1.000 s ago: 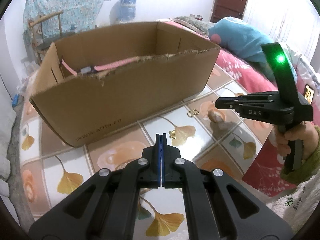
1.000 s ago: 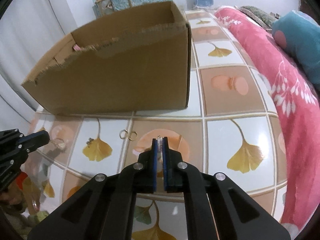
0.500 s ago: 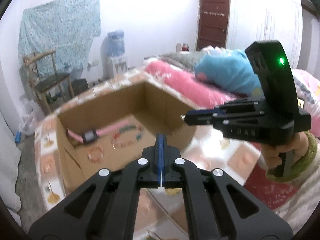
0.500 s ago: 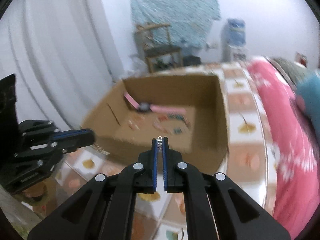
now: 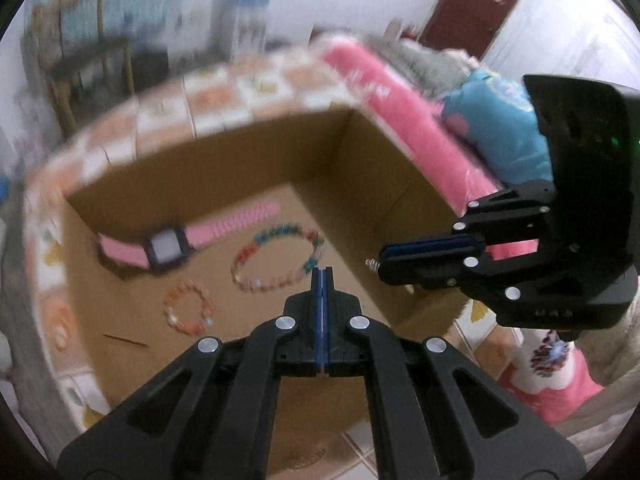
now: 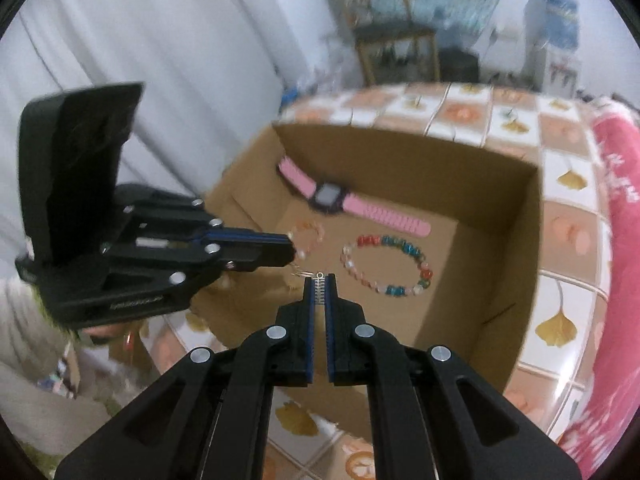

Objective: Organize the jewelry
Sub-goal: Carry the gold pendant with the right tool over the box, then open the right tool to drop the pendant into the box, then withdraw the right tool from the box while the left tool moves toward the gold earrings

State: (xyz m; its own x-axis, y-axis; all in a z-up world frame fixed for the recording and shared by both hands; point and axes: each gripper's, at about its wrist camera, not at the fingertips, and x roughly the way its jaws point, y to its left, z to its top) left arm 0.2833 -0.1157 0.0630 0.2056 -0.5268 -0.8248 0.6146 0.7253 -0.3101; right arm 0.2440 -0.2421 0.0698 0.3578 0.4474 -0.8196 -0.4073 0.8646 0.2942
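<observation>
An open cardboard box point(image 5: 240, 140) point(image 6: 500, 240) holds a pink watch point(image 5: 164, 246) point(image 6: 328, 196), a multicoloured bead bracelet point(image 5: 276, 258) point(image 6: 386, 266) and a small peach bead bracelet point(image 5: 188, 306) point(image 6: 308, 232). My right gripper point(image 6: 319, 278) point(image 5: 382, 258) hovers over the box's near right side. It is shut on a small silver coiled earring point(image 6: 319, 286) point(image 5: 372, 263). My left gripper point(image 5: 322, 270) point(image 6: 290, 248) hovers over the box's near left side, jaws shut. A thin pale hoop earring point(image 6: 298, 273), blurred, hangs under its tip.
The box stands on a tabletop of leaf-patterned tiles point(image 6: 568, 216). Pink bedding point(image 5: 400, 120) and a blue pillow point(image 5: 500, 136) lie along the right. Behind the table stand a wooden chair point(image 6: 392, 40) and a water dispenser point(image 6: 552, 32).
Both grippers have risen from table level in front of the box to above its open top and tipped downward. The box's inside has come into view. Both stayed shut.
</observation>
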